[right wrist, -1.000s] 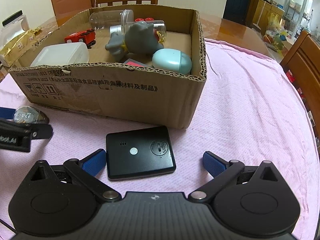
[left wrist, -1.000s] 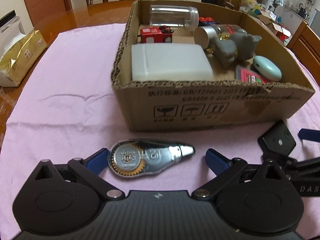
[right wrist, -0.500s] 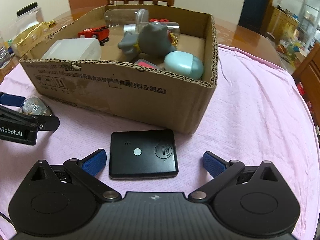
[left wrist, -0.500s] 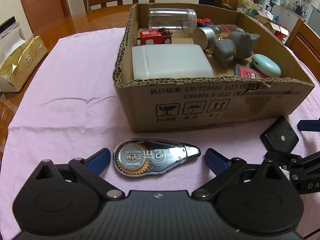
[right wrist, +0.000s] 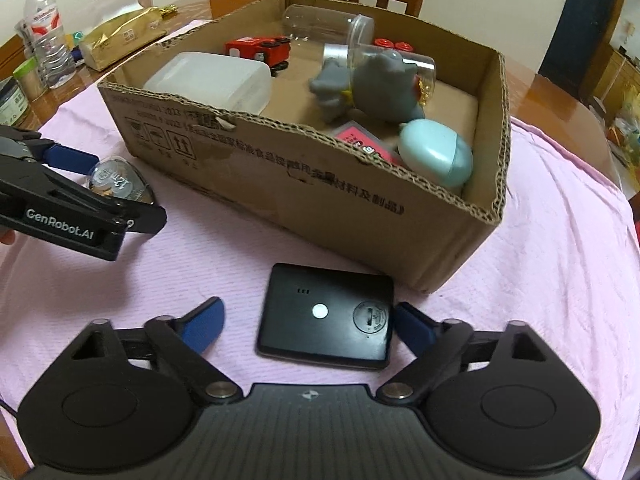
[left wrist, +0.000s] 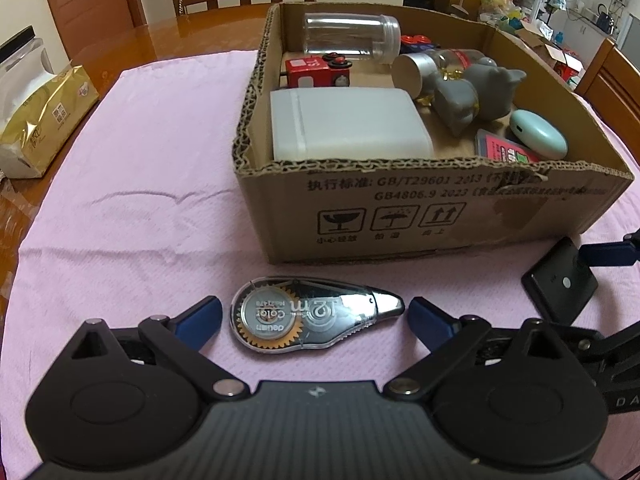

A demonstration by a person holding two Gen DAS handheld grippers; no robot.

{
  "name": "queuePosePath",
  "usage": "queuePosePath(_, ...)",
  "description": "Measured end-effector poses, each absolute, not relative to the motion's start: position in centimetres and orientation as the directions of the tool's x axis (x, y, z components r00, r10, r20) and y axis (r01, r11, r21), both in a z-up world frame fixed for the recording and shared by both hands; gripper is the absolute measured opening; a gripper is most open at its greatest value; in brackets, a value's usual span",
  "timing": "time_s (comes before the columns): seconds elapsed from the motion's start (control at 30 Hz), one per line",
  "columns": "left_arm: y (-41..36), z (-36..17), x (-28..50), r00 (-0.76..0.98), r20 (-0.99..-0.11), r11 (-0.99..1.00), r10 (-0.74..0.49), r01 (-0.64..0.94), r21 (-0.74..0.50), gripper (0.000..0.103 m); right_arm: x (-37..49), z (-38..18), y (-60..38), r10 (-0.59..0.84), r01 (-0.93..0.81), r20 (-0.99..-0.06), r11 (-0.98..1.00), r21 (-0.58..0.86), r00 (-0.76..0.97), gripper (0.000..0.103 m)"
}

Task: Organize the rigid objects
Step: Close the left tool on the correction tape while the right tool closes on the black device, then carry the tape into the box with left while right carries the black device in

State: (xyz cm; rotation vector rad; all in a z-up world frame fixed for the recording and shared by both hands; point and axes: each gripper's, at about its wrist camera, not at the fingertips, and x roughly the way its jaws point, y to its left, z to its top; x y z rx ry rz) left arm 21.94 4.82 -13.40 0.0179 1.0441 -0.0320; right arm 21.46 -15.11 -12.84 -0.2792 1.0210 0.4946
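Since both look light, stiff and slick, we judge the flat black plastic device [right wrist: 326, 316] wants pinching across its short edges by the right claw [right wrist: 308, 320], just closing but spread, one pad touching, and the clear teardrop correction-tape dispenser [left wrist: 312, 316] end to end by the left claw [left wrist: 316, 320], closing too, not yet gripping.

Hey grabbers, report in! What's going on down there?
Left gripper open, closing around correction tape. Right gripper closing around black device, one pad at its edge. Cardboard box just beyond. Nothing in the way.

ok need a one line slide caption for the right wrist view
Right hand-held gripper closing around a flat black device on pink cloth, beside a cardboard box of sorted objects.
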Motion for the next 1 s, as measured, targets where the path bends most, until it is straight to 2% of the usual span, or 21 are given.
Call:
queuePosePath(0.1, 4.8, -13.2, 21.9, 0.509, -0.861, 0.999, -0.018, 0.039, 0.002, 0.089, 21.6, -12.6, -15.1, 0.255, -0.505, -0.868, 0.863, 0.005, 0.427, 0.084)
queuePosePath(0.23, 4.9, -13.2, 22.1, 0.503, -0.864, 0.999, -0.023, 0.046, 0.000, 0.089, 21.7, -12.3, -15.3, 0.244, -0.490, -0.870, 0.872, 0.002, 0.429, 0.074)
queuePosePath(0.63, 4.8, -11.4, 21.4, 0.485, -0.871, 0.985, -0.076, 0.173, 0.010, 0.089, 21.3, -11.9, -15.7, 0.224, -0.490, -0.890, 0.871, 0.000, 0.398, 0.074)
queuePosePath(0.87, 4.2, -7.5, 20.4, 0.480, -0.864, 0.952, -0.152, 0.307, 0.002, 0.089, 20.3, -10.1, -16.4, 0.237, -0.519, -0.895, 0.855, 0.009, 0.377, 0.074)
queuePosePath(1.0, 3.2, -4.4, 20.3, 0.520, -0.830, 0.929, -0.202, 0.370, 0.006, 0.089, 19.7, -8.2, -16.9, 0.251, -0.542, -0.890, 0.840, 0.006, 0.380, 0.074)
